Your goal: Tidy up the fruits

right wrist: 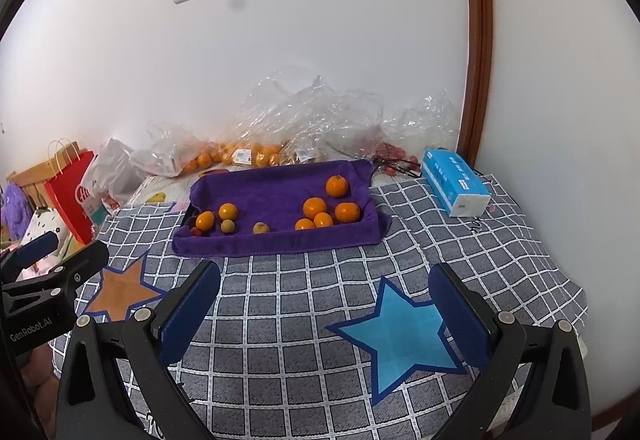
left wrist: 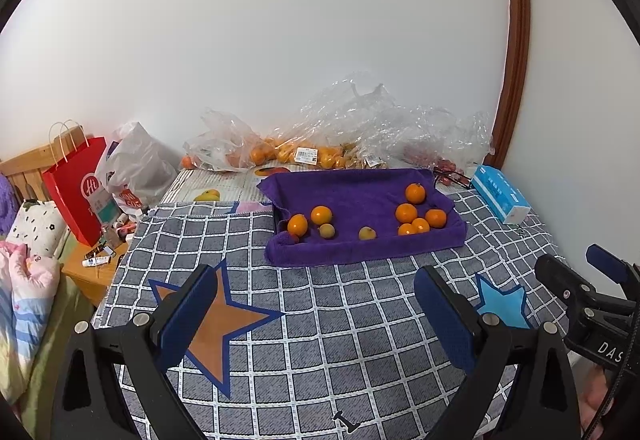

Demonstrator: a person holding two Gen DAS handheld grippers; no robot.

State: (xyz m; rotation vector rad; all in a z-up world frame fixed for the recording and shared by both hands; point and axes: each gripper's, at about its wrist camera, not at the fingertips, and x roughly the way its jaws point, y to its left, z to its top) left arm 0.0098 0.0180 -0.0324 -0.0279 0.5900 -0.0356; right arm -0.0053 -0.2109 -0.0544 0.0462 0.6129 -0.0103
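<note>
Where the white wall meets its far edge, the checked cloth [left wrist: 320, 320] covers the whole surface, with an orange star [left wrist: 216, 316] sewn near its left edge and a blue star [right wrist: 400, 336] towards the right. Crumpled clear plastic bags [left wrist: 360, 128] run along the far edge, some holding more oranges and, at the far right corner, small red fruit. Next in size, the purple towel-lined tray [left wrist: 352, 200] sits in the far middle of the cloth, just in front of the bags. A red paper bag [left wrist: 76, 196] stands off the left edge, and a blue tissue pack [right wrist: 456, 180] lies near the far right corner, beside the tray but apart from it. Both tools hover over the near edge, holding nothing: the left gripper [left wrist: 316, 316] has its blue pads spread wide, and the right gripper [right wrist: 324, 316] is likewise wide apart. Inside the tray, five oranges [left wrist: 416, 216] cluster at the right end and two oranges [left wrist: 310, 220] lie at the left end. Two smaller yellowish fruits [left wrist: 346, 232] rest along the tray's near wall between those groups, and a tiny red fruit [right wrist: 196, 231] sits in its near left corner.
</note>
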